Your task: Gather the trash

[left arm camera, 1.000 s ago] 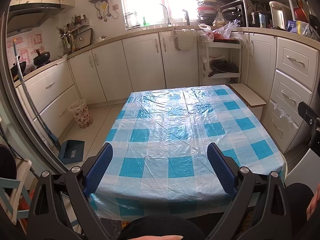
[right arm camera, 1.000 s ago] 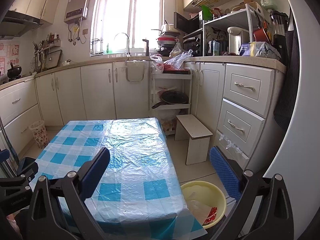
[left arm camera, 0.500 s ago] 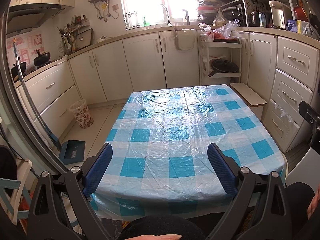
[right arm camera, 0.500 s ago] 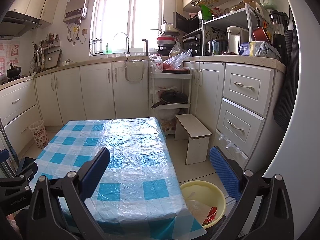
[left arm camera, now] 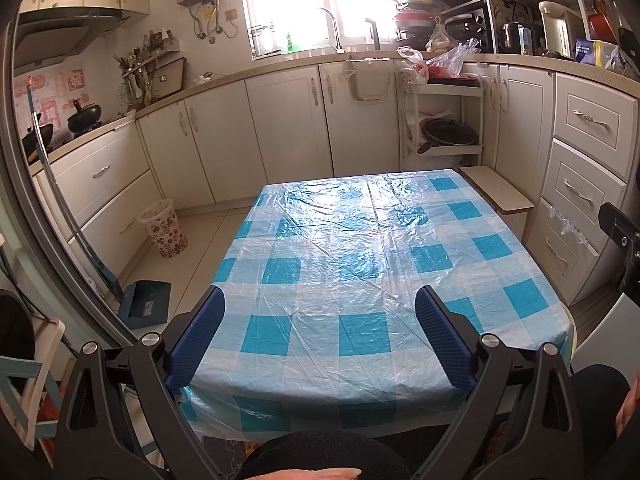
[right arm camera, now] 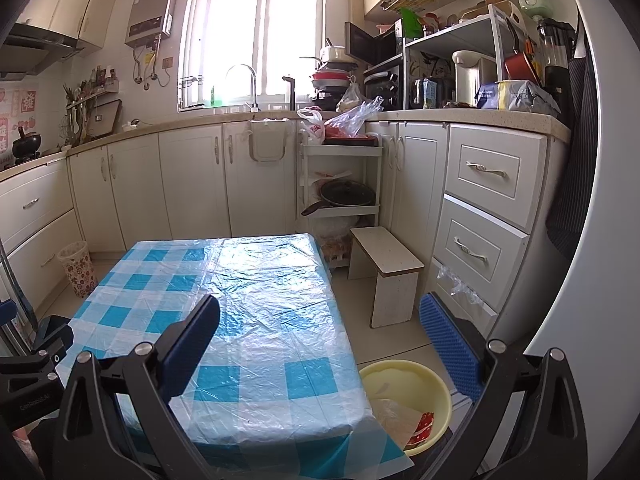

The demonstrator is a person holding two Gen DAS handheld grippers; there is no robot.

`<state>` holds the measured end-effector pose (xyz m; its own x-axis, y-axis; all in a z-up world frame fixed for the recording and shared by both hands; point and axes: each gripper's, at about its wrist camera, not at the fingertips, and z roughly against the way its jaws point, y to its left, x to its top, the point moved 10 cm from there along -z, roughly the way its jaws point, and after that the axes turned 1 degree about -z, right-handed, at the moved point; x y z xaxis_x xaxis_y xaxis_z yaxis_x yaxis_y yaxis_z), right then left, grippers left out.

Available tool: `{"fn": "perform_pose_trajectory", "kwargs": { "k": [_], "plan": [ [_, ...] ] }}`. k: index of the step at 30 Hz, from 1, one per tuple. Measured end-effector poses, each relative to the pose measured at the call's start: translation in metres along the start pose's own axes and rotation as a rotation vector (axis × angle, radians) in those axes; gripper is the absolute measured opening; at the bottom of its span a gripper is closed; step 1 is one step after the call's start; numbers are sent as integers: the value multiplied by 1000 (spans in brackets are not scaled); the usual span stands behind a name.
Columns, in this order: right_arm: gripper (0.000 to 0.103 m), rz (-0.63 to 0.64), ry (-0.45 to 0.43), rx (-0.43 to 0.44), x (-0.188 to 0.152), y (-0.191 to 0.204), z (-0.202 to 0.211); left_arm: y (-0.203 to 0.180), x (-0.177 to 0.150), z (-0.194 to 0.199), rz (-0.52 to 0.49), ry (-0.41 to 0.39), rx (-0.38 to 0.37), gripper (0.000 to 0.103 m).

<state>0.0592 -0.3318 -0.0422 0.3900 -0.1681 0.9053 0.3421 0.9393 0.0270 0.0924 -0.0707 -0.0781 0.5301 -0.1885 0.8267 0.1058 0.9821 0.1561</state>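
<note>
A low table with a blue-and-white checked plastic cover (left arm camera: 360,264) stands in front of me; it also shows in the right wrist view (right arm camera: 256,312). No trash lies on it. A yellow bin (right arm camera: 404,380) on the floor at the table's near right corner holds wrappers (right arm camera: 420,428). My left gripper (left arm camera: 320,336) is open and empty over the table's near edge. My right gripper (right arm camera: 320,344) is open and empty above the table's near right part, with its right finger above the bin.
A patterned waste basket (left arm camera: 162,228) stands on the floor at the left by the cabinets. A blue dustpan (left arm camera: 146,300) lies near the table's left. A small white stool (right arm camera: 388,272) and a shelf rack (right arm camera: 340,184) stand at the right.
</note>
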Motion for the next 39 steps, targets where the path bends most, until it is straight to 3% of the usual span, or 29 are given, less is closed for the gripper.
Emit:
{"fn": "perform_pose_trajectory", "kwargs": {
  "k": [39],
  "plan": [
    [96, -2, 4, -7, -1, -9, 0, 8, 2, 3, -29, -33, 33, 92]
  ]
}}
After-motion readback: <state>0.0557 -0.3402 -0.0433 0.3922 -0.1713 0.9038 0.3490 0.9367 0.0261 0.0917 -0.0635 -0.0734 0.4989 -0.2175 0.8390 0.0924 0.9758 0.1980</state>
